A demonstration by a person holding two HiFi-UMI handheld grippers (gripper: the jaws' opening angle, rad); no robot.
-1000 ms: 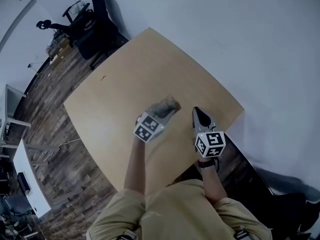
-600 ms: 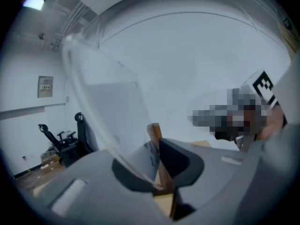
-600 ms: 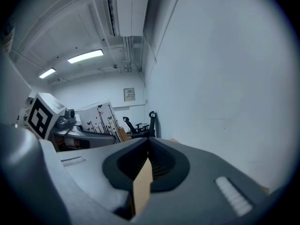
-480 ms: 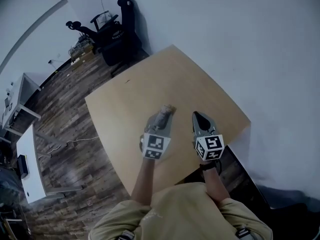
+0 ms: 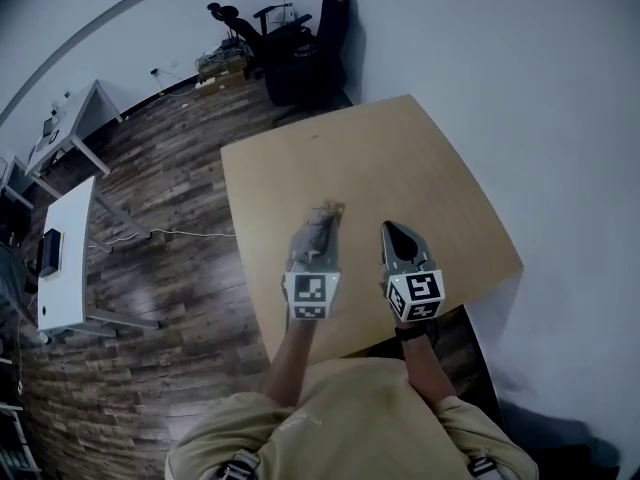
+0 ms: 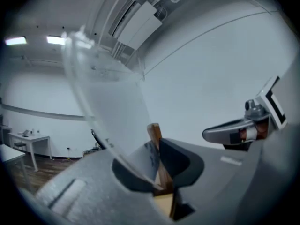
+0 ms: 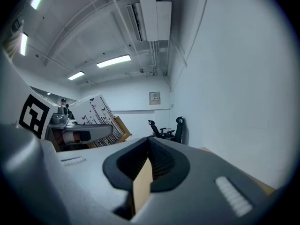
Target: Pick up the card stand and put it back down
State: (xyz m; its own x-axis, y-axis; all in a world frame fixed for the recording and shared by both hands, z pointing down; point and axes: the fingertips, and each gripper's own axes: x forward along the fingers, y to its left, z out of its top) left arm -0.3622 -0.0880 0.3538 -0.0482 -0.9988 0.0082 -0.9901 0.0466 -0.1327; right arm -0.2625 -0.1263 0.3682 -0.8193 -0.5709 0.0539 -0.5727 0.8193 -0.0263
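The card stand is a clear upright panel on a small wooden base. My left gripper is shut on that base and holds the stand over the middle of the light wooden table; whether it touches the top I cannot tell. In the right gripper view the stand shows a white card with a striped print. My right gripper hovers a short way to the right of it, shut, with nothing between its jaws. Its body shows at the right of the left gripper view.
A white wall runs close along the table's right side. Black office chairs stand beyond the far edge on the wood floor. A white desk is at the left. The table's near edge is just in front of my body.
My left gripper has swung from pointing up-right to pointing straight ahead, the card stand still in its jaws. The head view has turned. The right gripper has stayed in place.
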